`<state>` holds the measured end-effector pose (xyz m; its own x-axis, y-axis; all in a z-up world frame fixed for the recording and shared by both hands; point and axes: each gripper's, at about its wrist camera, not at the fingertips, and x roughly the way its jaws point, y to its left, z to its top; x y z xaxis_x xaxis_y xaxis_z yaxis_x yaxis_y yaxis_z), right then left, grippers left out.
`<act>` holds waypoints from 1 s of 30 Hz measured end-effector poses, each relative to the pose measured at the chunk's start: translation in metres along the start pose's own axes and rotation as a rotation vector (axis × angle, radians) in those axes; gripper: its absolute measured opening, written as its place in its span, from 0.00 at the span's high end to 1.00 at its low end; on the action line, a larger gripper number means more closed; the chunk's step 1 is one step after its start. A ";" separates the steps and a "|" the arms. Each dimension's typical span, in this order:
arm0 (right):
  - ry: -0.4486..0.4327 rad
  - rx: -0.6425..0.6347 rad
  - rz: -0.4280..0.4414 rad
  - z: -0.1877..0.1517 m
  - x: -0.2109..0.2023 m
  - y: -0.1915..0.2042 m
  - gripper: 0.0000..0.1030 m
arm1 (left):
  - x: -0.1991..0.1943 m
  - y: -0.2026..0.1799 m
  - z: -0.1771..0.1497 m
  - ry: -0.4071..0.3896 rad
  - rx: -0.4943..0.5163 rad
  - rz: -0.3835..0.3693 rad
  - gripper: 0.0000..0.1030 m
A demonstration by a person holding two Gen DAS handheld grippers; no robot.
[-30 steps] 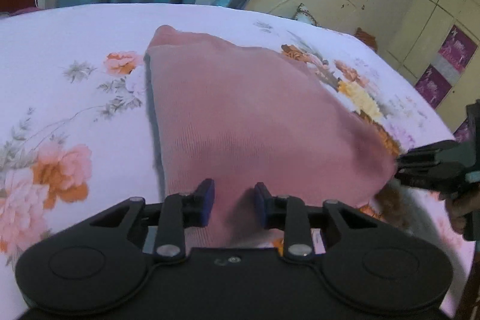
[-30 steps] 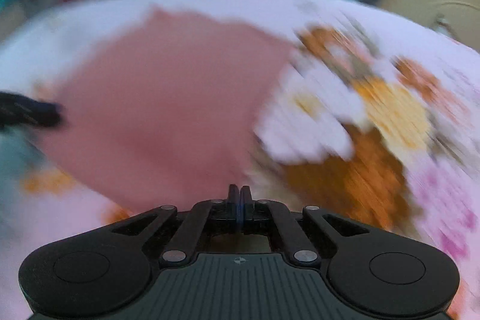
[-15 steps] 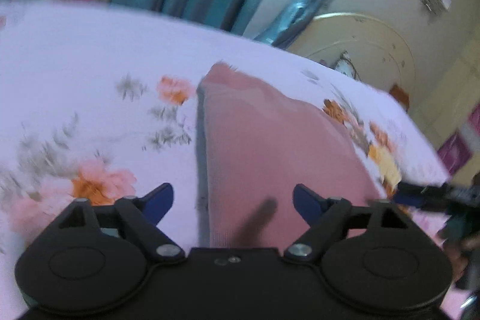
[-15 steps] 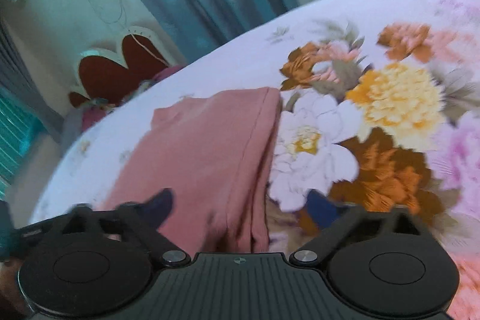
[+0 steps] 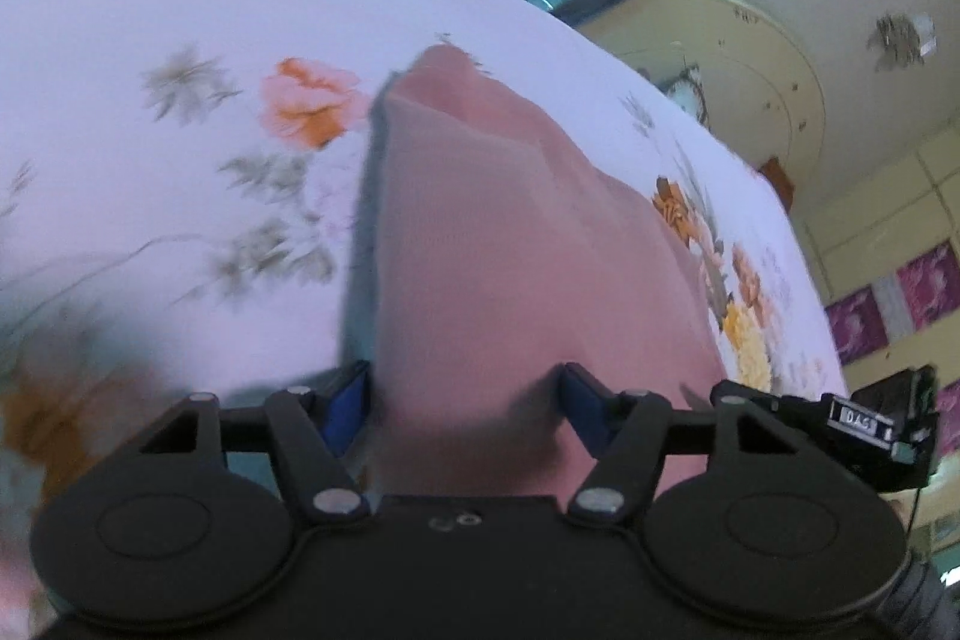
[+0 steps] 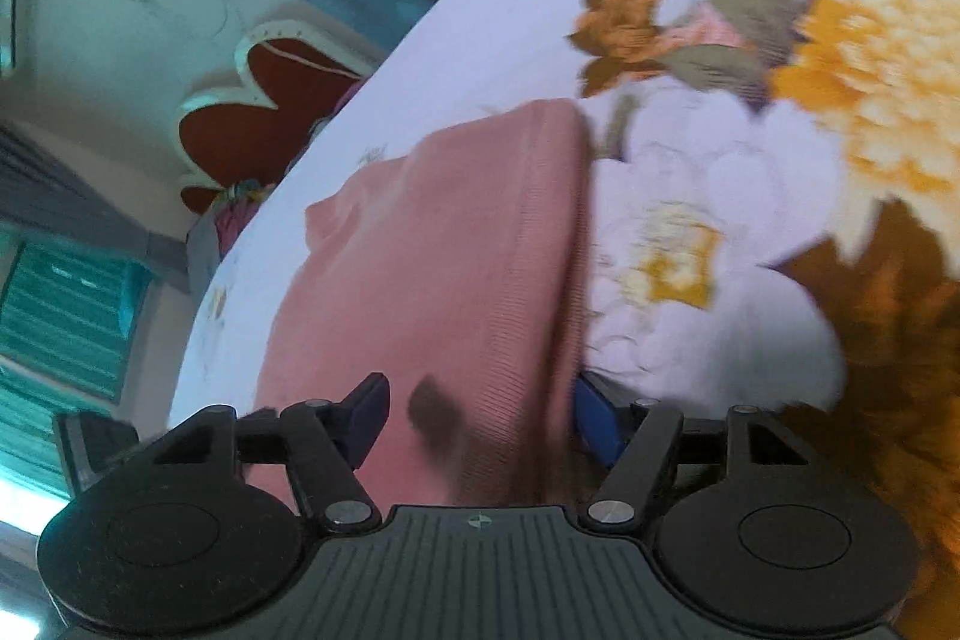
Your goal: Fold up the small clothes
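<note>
Claws are closing on a pink garment [image 5: 510, 268] lying partly folded on the floral bed [image 5: 180, 10]: left claw [image 5: 462, 403] and right claw [image 6: 480, 412] each straddling a near edge, pads not yet pressing. Judging by this, the next fold is starting, calling for both corners pinched firmly and lifted together.

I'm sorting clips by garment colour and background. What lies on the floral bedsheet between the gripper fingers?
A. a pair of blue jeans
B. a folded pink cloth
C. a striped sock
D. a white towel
B: a folded pink cloth lies on the floral bedsheet, reaching between the left gripper fingers.
</note>
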<state>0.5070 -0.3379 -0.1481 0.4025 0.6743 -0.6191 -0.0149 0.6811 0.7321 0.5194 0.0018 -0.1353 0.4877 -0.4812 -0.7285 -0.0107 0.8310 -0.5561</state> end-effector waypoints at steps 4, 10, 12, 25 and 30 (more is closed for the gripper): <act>0.013 -0.027 -0.048 0.000 -0.004 -0.002 0.56 | 0.002 -0.016 0.003 0.017 0.084 0.052 0.41; 0.017 -0.009 -0.021 0.005 0.005 -0.009 0.63 | 0.011 -0.022 0.004 0.004 0.088 0.082 0.42; 0.010 -0.053 -0.051 0.005 0.010 0.001 0.63 | 0.014 -0.035 0.005 -0.002 0.148 0.127 0.46; -0.088 -0.255 -0.277 -0.021 0.009 0.059 0.82 | -0.006 -0.070 -0.001 -0.038 0.397 0.210 0.67; -0.128 -0.307 -0.323 -0.028 -0.003 0.094 0.83 | -0.022 -0.077 0.001 -0.051 0.457 0.170 0.68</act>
<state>0.4792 -0.2679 -0.0859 0.5405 0.3862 -0.7474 -0.1328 0.9164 0.3775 0.5102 -0.0516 -0.0764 0.5542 -0.3234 -0.7670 0.2849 0.9395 -0.1903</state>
